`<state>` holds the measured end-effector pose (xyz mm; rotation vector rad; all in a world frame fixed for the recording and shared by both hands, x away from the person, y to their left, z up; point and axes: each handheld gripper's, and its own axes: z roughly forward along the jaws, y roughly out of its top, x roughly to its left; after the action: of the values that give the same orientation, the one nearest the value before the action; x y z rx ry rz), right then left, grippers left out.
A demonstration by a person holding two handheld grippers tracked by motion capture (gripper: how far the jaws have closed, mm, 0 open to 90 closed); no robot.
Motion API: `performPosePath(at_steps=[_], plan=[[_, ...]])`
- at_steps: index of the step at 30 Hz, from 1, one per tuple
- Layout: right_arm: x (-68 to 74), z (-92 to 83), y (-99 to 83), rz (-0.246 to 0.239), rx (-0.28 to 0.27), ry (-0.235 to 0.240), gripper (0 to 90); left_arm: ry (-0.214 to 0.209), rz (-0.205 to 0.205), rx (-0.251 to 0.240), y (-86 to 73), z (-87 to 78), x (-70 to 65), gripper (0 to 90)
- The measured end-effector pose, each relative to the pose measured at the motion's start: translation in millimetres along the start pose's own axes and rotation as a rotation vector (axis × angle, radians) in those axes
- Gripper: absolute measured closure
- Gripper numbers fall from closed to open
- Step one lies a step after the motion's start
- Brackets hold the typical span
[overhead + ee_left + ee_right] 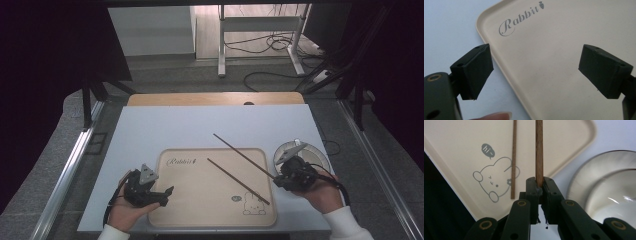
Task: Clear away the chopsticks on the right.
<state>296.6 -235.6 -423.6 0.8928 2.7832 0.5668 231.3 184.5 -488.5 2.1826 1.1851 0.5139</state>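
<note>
While my right gripper (pixel 539 185) pinches the near end of one chopstick (pixel 539 150), whose shaft runs diagonally up-left across the tray (pixel 200 210) toward the white surface (pixel 150 130), the second chopstick (pixel 238 181) lies parallel just left of it, and my left gripper (pixel 534 72) hovers wide and empty.

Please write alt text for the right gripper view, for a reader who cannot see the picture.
The right gripper is shut on one end of a brown chopstick that reaches out over a beige tray. A second chopstick lies on the tray, across a printed rabbit saying "hi~". A white bowl sits beside the tray.
</note>
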Motion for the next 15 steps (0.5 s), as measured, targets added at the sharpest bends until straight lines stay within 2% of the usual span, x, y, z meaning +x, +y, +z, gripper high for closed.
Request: performPosePath(at_steps=[5,8,15], plan=[[7.7,28.9,2.8,-0.011,0.063,0.013,83.2,0.001,-0.002,0.002,-0.5,0.1,0.4,12.2],[9.4,41.9,2.5,-0.02,0.097,0.006,83.1,0.001,-0.001,0.002,-0.5,0.3,0.3,12.2],[9.8,59.5,2.0,-0.023,0.143,0.009,83.0,-0.002,0.01,-0.007,-0.2,-0.4,-1.1,12.3]])
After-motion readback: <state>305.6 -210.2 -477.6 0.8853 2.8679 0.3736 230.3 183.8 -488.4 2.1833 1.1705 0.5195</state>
